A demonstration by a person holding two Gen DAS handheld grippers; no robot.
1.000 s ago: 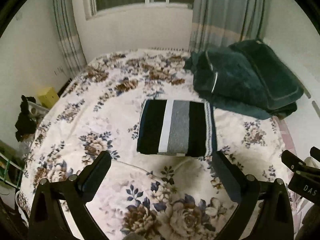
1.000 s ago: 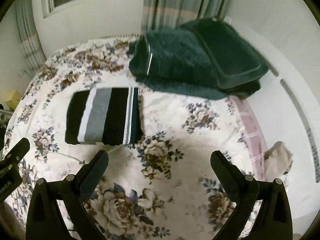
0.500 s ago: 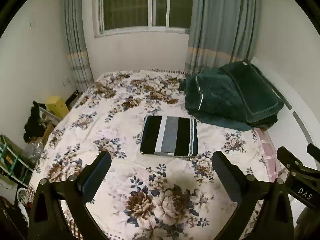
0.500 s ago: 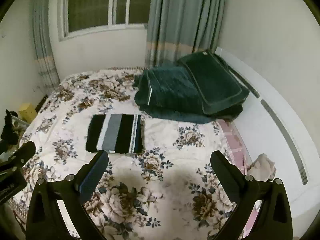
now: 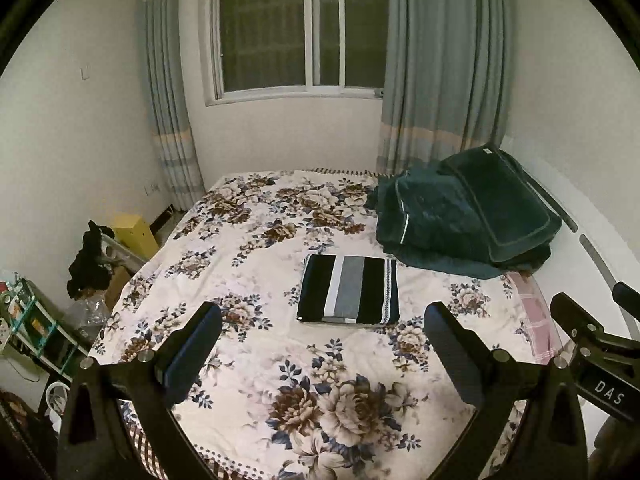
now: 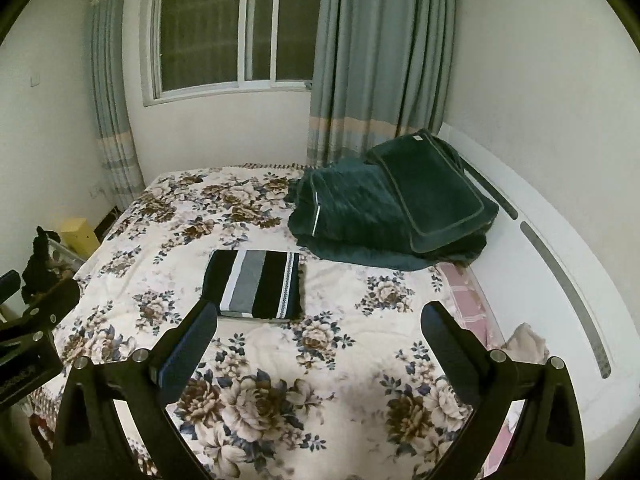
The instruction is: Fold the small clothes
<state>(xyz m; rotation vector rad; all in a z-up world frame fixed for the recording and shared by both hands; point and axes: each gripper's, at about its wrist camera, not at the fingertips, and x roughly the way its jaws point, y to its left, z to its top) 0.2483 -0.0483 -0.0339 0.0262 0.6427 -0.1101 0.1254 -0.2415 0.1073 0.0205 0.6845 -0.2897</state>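
A folded garment (image 5: 349, 289) with black, white and grey stripes lies flat as a neat rectangle in the middle of the floral bed (image 5: 256, 248). It also shows in the right wrist view (image 6: 254, 284). My left gripper (image 5: 322, 332) is open and empty, held high above the near part of the bed, well back from the garment. My right gripper (image 6: 318, 330) is open and empty too, at a similar height and distance. The right gripper's body shows at the right edge of the left wrist view (image 5: 596, 356).
A pile of dark green bedding (image 5: 464, 220) lies at the bed's far right, against the white headboard (image 6: 560, 272). A yellow box (image 5: 134, 234), a dark cloth (image 5: 90, 258) and a cluttered shelf (image 5: 28, 332) stand left of the bed. A window (image 5: 300, 36) with curtains is behind.
Both grippers have pulled up and back from the bed, so the folded garment looks smaller and farther away and the window has come into view. The garment has not moved.
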